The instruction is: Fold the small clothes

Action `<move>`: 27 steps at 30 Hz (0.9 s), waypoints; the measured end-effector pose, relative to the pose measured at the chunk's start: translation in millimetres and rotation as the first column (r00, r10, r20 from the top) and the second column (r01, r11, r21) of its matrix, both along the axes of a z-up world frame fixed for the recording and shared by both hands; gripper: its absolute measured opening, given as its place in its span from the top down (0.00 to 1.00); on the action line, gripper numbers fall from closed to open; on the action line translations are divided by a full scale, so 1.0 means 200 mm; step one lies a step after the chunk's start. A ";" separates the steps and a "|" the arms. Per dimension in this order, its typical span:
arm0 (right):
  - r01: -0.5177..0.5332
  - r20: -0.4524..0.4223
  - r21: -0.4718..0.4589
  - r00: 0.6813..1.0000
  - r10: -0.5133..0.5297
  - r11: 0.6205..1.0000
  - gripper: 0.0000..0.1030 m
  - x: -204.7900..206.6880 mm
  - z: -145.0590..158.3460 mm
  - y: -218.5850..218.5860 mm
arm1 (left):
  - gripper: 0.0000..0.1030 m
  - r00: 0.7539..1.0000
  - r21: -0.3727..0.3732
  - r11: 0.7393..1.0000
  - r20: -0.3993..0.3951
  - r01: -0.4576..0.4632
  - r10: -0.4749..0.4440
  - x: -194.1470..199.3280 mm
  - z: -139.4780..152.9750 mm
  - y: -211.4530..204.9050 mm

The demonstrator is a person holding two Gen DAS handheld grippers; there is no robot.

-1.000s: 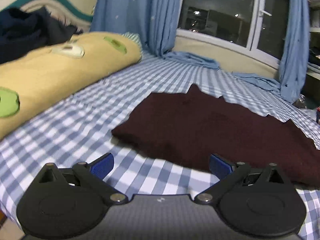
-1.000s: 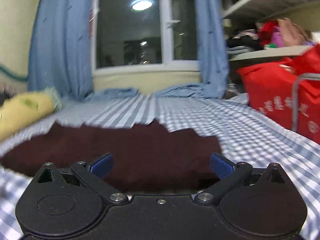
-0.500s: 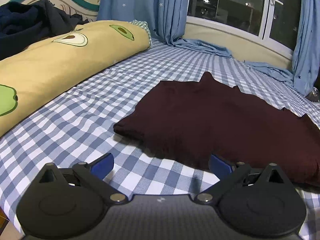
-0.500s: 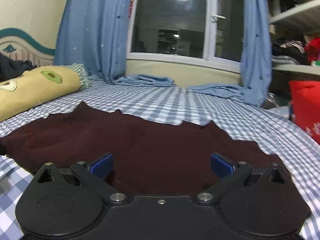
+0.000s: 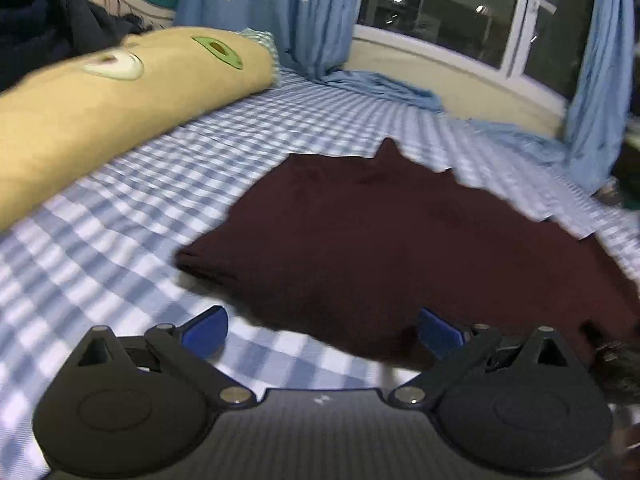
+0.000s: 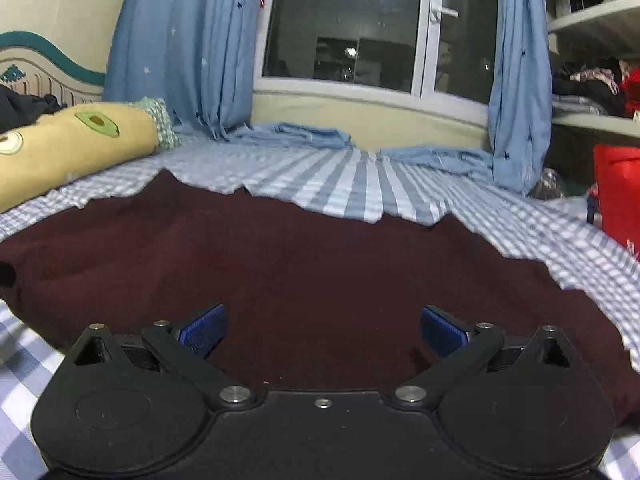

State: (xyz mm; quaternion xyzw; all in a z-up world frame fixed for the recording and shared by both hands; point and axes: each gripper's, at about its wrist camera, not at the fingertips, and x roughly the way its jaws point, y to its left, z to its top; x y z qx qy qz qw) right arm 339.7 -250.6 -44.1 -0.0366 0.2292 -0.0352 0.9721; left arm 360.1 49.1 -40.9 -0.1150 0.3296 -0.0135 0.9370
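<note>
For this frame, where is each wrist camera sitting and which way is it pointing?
Left wrist: low over the checked bedsheet, at the near left corner of the dark maroon garment, facing the window; the open left gripper shows.
Right wrist: low over the garment's near edge, facing the window; the open right gripper shows.
Shared: garment, avocado-print pillow, blue curtains.

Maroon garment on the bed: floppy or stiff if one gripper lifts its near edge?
Likely floppy: the maroon garment lies flat, following the checked sheet. It looks soft and matte, so probably not slippery. Lifted at one point, it would likely drape and bunch.
</note>
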 end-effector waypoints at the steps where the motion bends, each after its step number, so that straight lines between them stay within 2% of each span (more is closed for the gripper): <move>1: 0.006 -0.013 0.004 1.000 -0.006 1.000 0.01 0.01 0.00 0.00 | 0.00 1.000 -0.058 0.998 0.007 0.023 -0.022 0.00 -0.02 0.02; 3: 0.009 -0.033 0.023 0.999 -0.008 1.000 0.00 0.03 -0.02 -0.02 | 0.00 1.000 -0.165 0.986 0.012 0.029 -0.027 0.02 -0.05 0.05; 5: 0.010 -0.047 0.049 0.999 -0.007 0.999 0.00 0.03 -0.03 -0.03 | 0.00 1.000 -0.226 0.974 -0.009 0.004 -0.006 0.06 -0.09 0.07; 13: 0.003 -0.067 0.107 0.998 0.004 0.994 0.00 0.04 -0.04 -0.07 | 0.01 0.993 -0.241 0.964 -0.009 -0.113 0.114 0.20 -0.14 0.09; 18: 0.004 -0.065 0.102 0.998 0.002 0.995 0.00 0.03 -0.03 -0.07 | 0.22 0.973 -0.253 0.942 0.005 -0.221 0.230 0.22 -0.13 0.12; 19: 0.006 -0.064 0.102 0.998 0.001 0.995 0.00 0.03 -0.03 -0.06 | 0.34 0.969 -0.250 0.940 0.014 -0.234 0.245 0.22 -0.13 0.12; 20: 0.007 -0.062 0.103 0.998 0.000 0.995 0.00 0.03 -0.03 -0.06 | 0.52 0.967 -0.247 0.939 0.024 -0.240 0.254 0.21 -0.13 0.13; 22: 0.010 -0.054 0.105 0.999 -0.004 0.994 0.00 0.02 -0.02 -0.07 | 0.67 0.965 -0.241 0.941 0.056 -0.238 0.258 0.20 -0.10 0.13; 25: 0.013 -0.061 0.110 0.998 -0.006 0.994 0.00 0.01 -0.02 -0.07 | 0.76 0.969 -0.234 0.952 0.103 -0.195 0.224 0.21 -0.05 0.12; 27: 0.016 -0.064 0.113 0.998 -0.009 0.993 0.00 0.01 -0.02 -0.08 | 0.78 0.970 -0.213 0.965 0.153 -0.156 0.190 0.21 0.01 0.09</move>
